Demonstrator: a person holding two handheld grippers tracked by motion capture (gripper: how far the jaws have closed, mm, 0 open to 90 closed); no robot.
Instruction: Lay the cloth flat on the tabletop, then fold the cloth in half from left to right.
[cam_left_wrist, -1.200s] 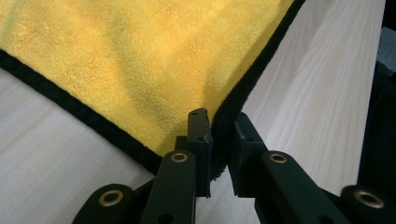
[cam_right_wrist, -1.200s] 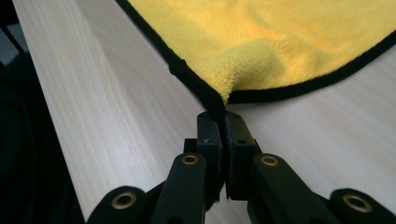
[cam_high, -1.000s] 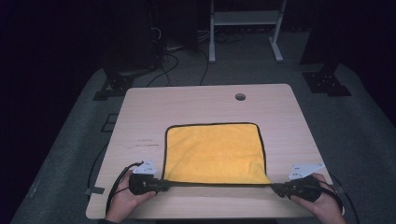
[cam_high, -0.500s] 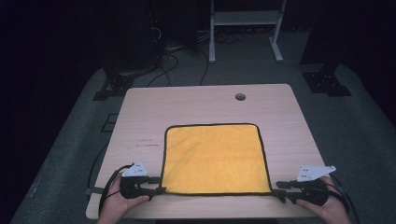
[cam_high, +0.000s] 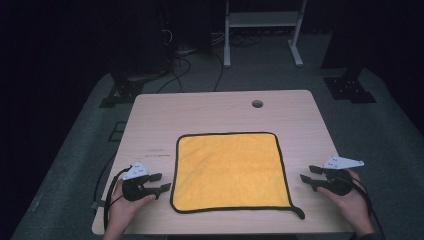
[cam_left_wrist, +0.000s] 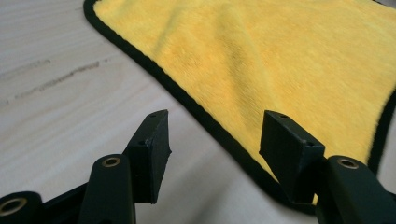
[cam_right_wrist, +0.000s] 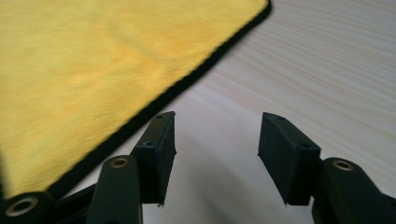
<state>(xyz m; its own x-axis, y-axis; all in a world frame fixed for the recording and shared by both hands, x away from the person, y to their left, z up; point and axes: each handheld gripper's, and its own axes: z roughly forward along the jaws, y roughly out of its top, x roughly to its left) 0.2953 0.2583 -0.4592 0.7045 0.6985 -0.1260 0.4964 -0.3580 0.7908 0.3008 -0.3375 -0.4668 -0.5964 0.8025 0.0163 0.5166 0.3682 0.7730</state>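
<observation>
A yellow cloth (cam_high: 229, 170) with a black hem lies flat and spread out on the light wooden table (cam_high: 200, 110). My left gripper (cam_high: 167, 182) rests just left of the cloth's near left corner, its jaws having just been opening, with nothing between them. In the left gripper view the cloth (cam_left_wrist: 280, 60) lies ahead of the left gripper (cam_left_wrist: 215, 135). My right gripper (cam_high: 304, 173) sits to the right of the cloth's right edge, apart from it; its jaws have also just been opening and hold nothing. The right gripper view shows the right gripper (cam_right_wrist: 215, 135) over bare wood, with the cloth (cam_right_wrist: 93, 60) to its left.
A small black loop (cam_high: 298, 213) sticks out from the cloth's near right corner. A round cable hole (cam_high: 257, 104) is in the table's far part. Beyond the table stand a white frame (cam_high: 260, 20) and dark stands on a grey floor.
Both grippers have let go of the cloth's near corners and opened. The left drew back to the left, the right moved away to the right. The cloth now lies flat.
</observation>
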